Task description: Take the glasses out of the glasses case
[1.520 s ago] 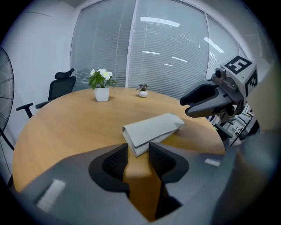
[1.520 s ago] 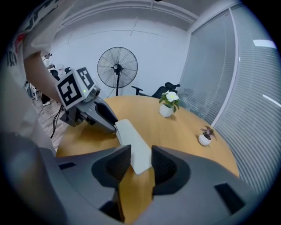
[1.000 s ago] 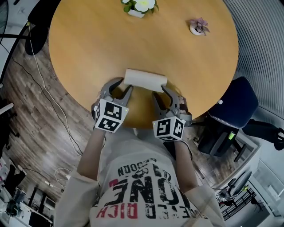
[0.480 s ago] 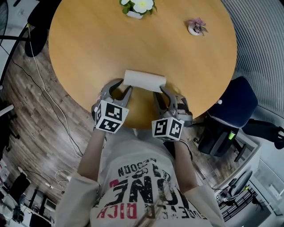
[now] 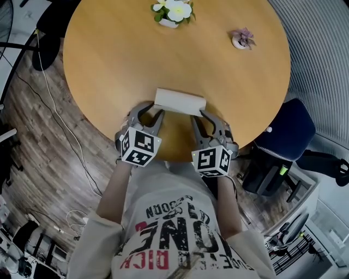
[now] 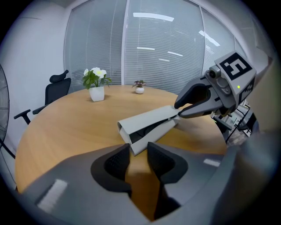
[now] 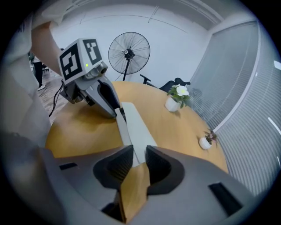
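A pale grey folded glasses case (image 5: 180,101) lies shut on the round wooden table (image 5: 109,65), near its front edge. My left gripper (image 5: 150,111) is at the case's left end. Its jaws are closing with the case's corner (image 6: 131,147) between the pads, and a gap still shows. My right gripper (image 5: 200,117) is at the right end. Its jaws are closing too, with the case's narrow end (image 7: 137,145) between the pads. Across the case, the left gripper view shows the right gripper (image 6: 182,112) and the right gripper view shows the left one (image 7: 115,112). The glasses are hidden.
A white-flowered pot (image 5: 172,11) and a small purple plant (image 5: 242,39) stand at the table's far side. A dark blue chair (image 5: 283,131) is at the right, beside the table. Cables (image 5: 54,109) lie on the floor at the left. A standing fan (image 7: 128,52) is beyond the table.
Both grippers' jaws have narrowed a little around the case's ends. The case and the hands have stayed where they were.
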{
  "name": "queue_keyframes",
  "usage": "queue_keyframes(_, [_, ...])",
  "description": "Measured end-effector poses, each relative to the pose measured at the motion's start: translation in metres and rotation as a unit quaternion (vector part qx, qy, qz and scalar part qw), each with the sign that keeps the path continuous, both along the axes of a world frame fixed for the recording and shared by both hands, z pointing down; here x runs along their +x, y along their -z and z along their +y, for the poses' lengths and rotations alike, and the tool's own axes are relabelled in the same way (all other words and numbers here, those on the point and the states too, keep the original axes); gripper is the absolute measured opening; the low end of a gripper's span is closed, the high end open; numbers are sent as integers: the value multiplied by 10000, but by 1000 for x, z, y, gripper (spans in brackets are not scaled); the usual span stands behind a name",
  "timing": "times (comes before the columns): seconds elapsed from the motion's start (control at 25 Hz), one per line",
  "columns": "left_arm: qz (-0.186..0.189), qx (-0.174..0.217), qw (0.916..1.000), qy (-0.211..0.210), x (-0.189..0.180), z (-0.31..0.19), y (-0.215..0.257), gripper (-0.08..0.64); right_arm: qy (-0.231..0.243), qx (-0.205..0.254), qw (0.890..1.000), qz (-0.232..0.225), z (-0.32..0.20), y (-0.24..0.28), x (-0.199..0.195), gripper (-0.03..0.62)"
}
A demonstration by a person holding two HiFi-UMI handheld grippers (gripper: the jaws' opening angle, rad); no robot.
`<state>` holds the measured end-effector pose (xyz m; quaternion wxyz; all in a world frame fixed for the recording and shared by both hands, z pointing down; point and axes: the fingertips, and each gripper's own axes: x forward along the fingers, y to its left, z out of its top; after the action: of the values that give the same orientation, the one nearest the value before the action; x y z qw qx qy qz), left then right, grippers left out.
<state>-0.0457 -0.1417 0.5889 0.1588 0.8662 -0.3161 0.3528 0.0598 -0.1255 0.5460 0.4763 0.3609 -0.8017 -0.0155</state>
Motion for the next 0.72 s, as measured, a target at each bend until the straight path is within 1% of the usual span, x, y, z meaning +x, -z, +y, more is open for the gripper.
queue_keyframes(0.4, [0,-57,10000,-19,1,0,-1,138,-247,284,9992,-124,-21,18,5,75])
queue_keyframes(0.72, [21,-102,9999,-37,1,0,-1,138,-414,369,9983,-185,-40,25,9,69])
